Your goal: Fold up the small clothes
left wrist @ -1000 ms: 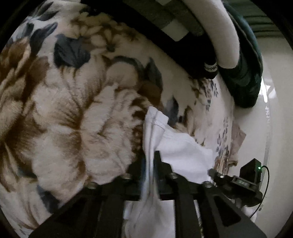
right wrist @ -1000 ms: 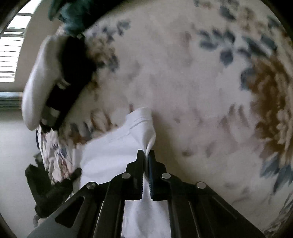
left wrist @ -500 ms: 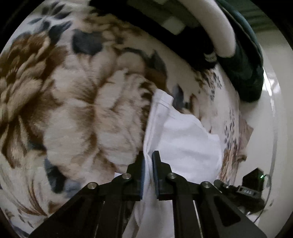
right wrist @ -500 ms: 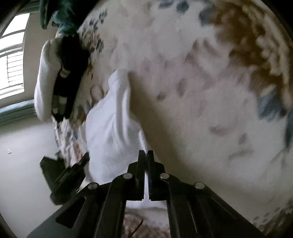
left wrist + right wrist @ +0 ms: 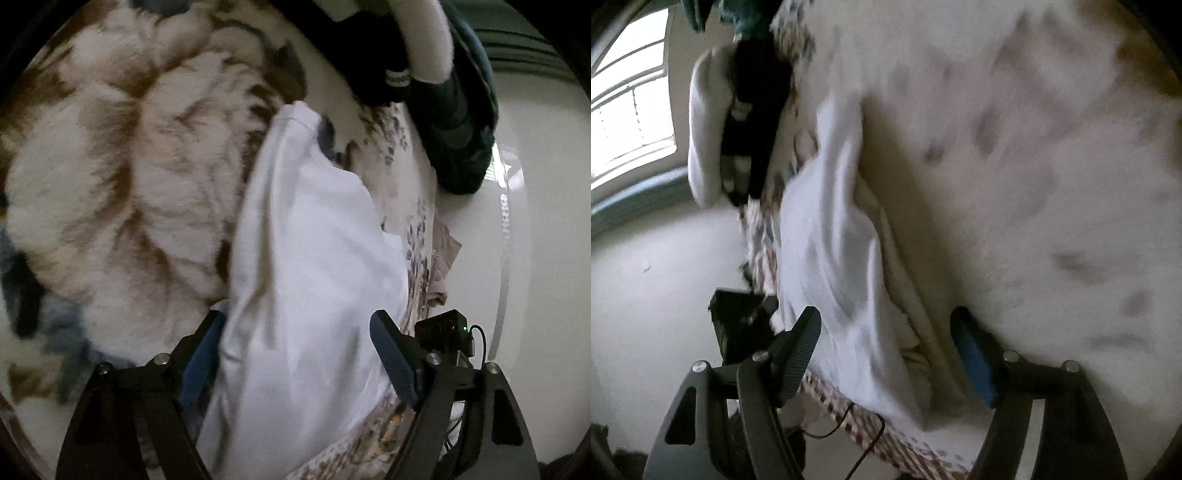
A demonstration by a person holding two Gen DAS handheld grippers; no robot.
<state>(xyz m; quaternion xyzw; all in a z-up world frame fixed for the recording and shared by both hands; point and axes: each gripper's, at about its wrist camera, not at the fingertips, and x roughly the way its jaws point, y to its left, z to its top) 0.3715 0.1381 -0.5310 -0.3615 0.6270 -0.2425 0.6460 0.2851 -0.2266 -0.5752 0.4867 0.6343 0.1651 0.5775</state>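
Lying folded on the fluffy flower-print blanket (image 5: 122, 192) is a small white cotton shirt (image 5: 314, 258), close to the blanket's edge. The left tool (image 5: 295, 341) and the right tool (image 5: 884, 338) have both just been opening, and now their jaws are standing wide on either side of the shirt, not pinching it. A pile of dark and white clothes (image 5: 738, 122) is sitting farther along the blanket.

White garment (image 5: 314, 258) on floral blanket (image 5: 129, 177), left tool (image 5: 297, 328) just opened, astride it.
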